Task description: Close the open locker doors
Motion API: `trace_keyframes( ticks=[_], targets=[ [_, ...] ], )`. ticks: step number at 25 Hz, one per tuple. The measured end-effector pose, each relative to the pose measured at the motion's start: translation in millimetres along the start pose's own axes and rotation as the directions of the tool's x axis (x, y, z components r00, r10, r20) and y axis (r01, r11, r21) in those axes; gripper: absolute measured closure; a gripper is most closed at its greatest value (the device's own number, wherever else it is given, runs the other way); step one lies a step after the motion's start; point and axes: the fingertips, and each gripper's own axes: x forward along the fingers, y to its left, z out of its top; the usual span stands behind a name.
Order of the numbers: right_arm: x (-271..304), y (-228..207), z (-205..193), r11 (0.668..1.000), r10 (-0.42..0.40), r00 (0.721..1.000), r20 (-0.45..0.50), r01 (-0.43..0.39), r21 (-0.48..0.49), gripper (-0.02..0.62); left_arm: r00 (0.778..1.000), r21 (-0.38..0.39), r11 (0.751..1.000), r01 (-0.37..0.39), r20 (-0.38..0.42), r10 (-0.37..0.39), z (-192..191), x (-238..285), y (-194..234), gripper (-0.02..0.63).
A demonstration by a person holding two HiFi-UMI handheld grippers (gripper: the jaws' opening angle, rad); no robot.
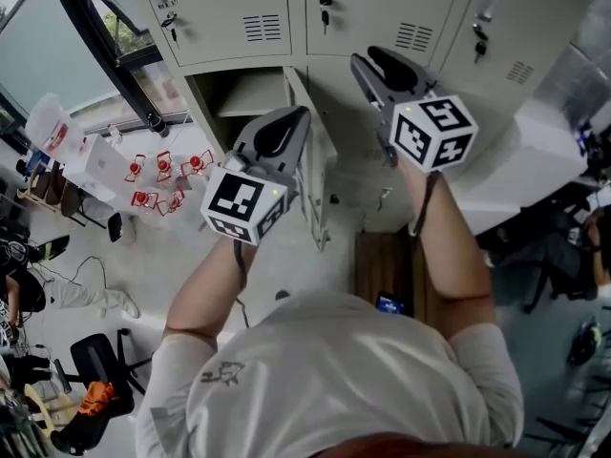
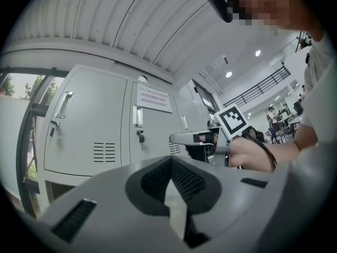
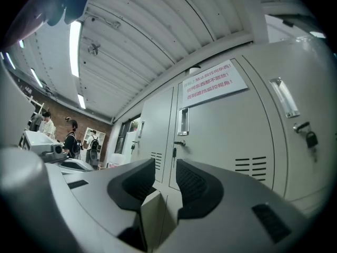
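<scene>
Grey lockers [image 1: 382, 8] fill the wall ahead, and one lower locker door [image 1: 313, 160] is swung out toward me. My left claw [image 1: 298, 117], tips pinched together and empty, sits just beside that door's edge. My right claw [image 1: 368, 63] gapes at the closed doors, gripping nothing.

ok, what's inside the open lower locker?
Head view shows a shelf inside the open locker, with no items visible on it. Below the shelf, the left gripper and the swung-out door cover the compartment, so its contents cannot be seen.
</scene>
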Motion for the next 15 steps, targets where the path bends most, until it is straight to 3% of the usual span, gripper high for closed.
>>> trace_keyframes(
  ticks=[4, 10, 15],
  targets=[
    [-36.5, 10.3, -14.4, 1.0, 0.027, 1.0, -0.001, -0.027, 0.014, 0.487, 1.0, -0.006, 1.0, -0.018, -0.005, 0.018, 1.6, -7.8, -27.2, 0.611],
    [-89.8, 25.0, -34.1, 0.999, 0.049, 0.999, 0.018, -0.049, -0.002, 0.588, 0.998, -0.031, 0.998, -0.048, -0.031, 0.048, -7.4, -21.7, -66.7, 0.611],
    [-129.6, 43.3, -58.2, 0.993, 0.115, 0.993, -0.004, -0.116, -0.015, 0.597, 0.995, -0.031, 0.996, -0.08, -0.06, 0.078, -19.7, -36.6, -99.3, 0.611]
  ],
)
